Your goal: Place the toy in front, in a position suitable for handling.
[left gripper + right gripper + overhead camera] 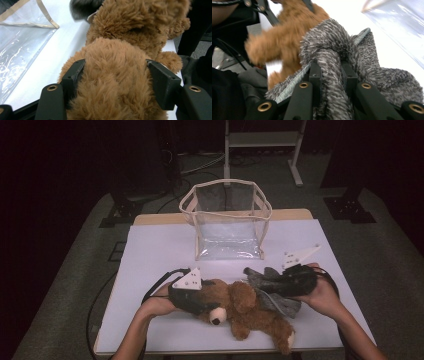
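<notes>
- Teddy bear [117,75] head clamped in left gripper [116,82], bear lying near bench [150,250] front edge
- grey fuzzy cloth [332,75] pinched tight in right gripper [333,75], touching bear
- clear bag [227,220] upright behind, apart

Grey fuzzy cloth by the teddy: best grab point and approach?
Take the grey cloth by its bunched fold, coming from the person's right, away from the brown teddy bear. The fold stands up as a thick ridge narrow enough to pinch; the right tool is already shut on it there.
</notes>
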### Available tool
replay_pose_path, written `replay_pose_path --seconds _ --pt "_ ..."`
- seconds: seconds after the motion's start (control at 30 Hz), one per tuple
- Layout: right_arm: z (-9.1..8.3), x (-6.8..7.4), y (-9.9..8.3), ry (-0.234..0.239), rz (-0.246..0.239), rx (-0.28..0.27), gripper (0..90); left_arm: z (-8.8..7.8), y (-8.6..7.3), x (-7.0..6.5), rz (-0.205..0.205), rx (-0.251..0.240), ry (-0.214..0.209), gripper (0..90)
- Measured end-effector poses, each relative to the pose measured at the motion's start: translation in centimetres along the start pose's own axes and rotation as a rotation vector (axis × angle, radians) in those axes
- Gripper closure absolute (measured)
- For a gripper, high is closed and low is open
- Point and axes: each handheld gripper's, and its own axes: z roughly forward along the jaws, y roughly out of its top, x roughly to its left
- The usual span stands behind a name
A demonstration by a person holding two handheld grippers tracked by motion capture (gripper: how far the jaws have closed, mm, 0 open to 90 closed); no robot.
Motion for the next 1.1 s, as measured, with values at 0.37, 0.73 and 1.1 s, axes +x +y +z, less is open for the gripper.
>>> replay_pose_path --seconds 0.37,0.73,1.1 --pt "-4.0 -0.8 -5.3 -0.053 0.129 -0.081 74.7 0.0 0.1 -0.1 0.002 0.0 0.0 35.5" --pt "-1.2 -0.4 -1.3 -0.01 0.042 -0.074 74.6 0.0 0.2 -0.1 0.01 0.011 0.001 35.0" --pt "-1.6 -0.4 -2.7 -0.027 0.052 -0.049 74.5 0.0 0.1 -0.1 0.001 -0.003 -0.002 35.0"
